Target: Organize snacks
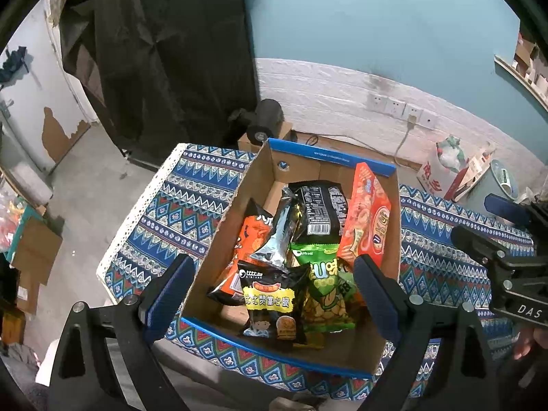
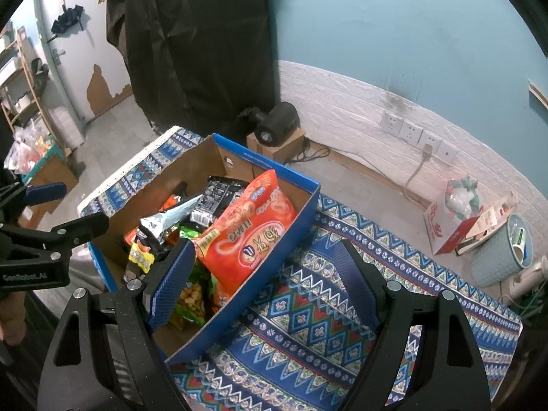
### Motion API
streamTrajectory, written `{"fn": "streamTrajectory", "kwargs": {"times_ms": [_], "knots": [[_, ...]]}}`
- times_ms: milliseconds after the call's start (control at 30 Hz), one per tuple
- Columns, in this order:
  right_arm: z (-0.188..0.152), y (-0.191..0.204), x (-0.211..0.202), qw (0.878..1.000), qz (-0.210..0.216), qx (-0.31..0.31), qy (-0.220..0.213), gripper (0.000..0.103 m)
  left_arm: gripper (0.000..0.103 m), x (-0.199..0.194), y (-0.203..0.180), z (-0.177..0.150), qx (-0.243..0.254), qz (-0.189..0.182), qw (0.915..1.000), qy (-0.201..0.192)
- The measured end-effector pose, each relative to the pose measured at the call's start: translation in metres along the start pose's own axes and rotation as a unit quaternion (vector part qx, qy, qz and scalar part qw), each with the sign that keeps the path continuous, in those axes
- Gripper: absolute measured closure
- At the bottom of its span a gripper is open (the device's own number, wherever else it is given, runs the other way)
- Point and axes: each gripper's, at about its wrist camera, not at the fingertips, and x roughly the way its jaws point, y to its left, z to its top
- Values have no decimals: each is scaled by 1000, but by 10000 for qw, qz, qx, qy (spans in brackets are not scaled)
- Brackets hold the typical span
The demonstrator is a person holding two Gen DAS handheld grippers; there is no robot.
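Observation:
A blue-edged cardboard box (image 1: 236, 195) stands on the patterned tablecloth and holds several snack bags. An orange-red bag (image 1: 368, 226) leans on its right wall, with a black bag (image 1: 320, 210), a silver-backed bag (image 1: 279, 236), an orange bag (image 1: 251, 236), a green bag (image 1: 325, 294) and a black-and-yellow bag (image 1: 269, 303). My left gripper (image 1: 274, 294) is open and empty above the box's near edge. My right gripper (image 2: 265, 287) is open and empty over the box's right wall (image 2: 274, 253), beside the orange-red bag (image 2: 246, 229). Each gripper shows at the edge of the other's view.
The tablecloth (image 2: 308, 322) covers the table to the right of the box. Beyond the table are a black device on a small carton (image 2: 277, 126), wall sockets (image 2: 414, 133), a red-and-white box (image 2: 445, 229) and a pale blue bin (image 2: 503, 250) on the floor.

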Motion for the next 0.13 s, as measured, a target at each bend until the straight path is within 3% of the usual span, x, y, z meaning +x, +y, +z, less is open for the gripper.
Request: {"fn": "streamTrajectory", "kwargs": {"times_ms": [133], "knots": [[0, 1, 1, 10000, -1, 2, -1, 21, 8, 0, 0, 1, 29, 11, 10000, -1]]}}
